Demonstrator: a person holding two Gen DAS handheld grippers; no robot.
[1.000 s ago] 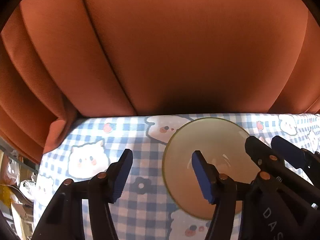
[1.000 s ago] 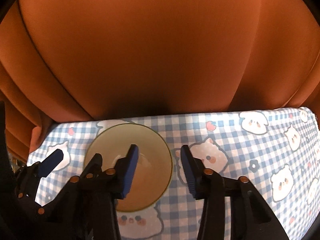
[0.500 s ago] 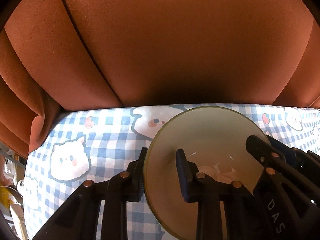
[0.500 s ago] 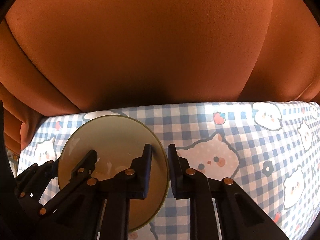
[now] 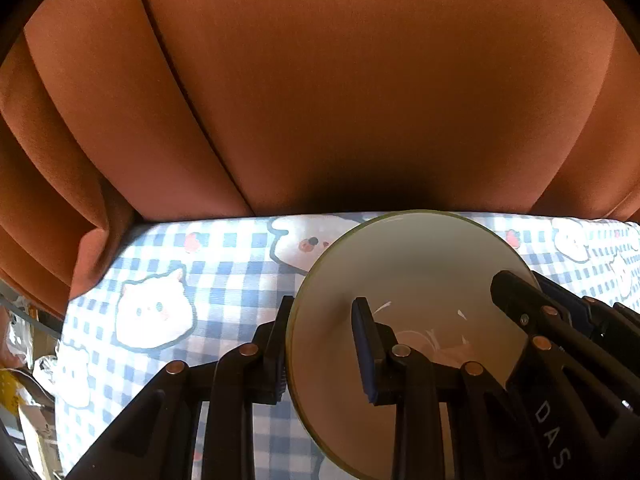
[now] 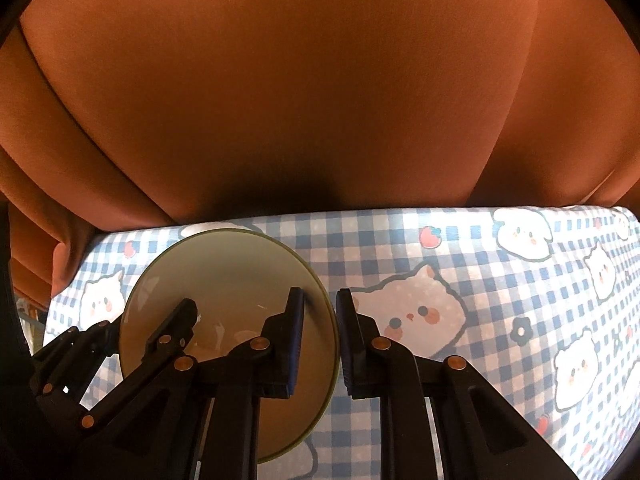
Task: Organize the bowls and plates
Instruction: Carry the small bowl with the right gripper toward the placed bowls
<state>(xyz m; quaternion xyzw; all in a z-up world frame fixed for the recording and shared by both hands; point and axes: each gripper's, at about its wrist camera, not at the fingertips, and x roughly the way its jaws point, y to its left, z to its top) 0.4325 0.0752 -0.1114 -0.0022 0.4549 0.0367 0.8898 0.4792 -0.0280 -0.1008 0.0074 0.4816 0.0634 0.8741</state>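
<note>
Gripping one bowl by opposite rims, left claw, right claw (bowl's near edge cut off).

Between our right gripper's fingers we pinch the right rim of the bowl, one blue pad inside the wall and the other outside it, both pressed onto it after the jaws closed in this last moment. To the left of our fingers the left gripper reaches over the opposite rim, one finger inside the bowl and one outside. Beyond and to the right of our fingers lies the checked cloth with its cat faces, and past its far edge hangs the curtain.
</note>
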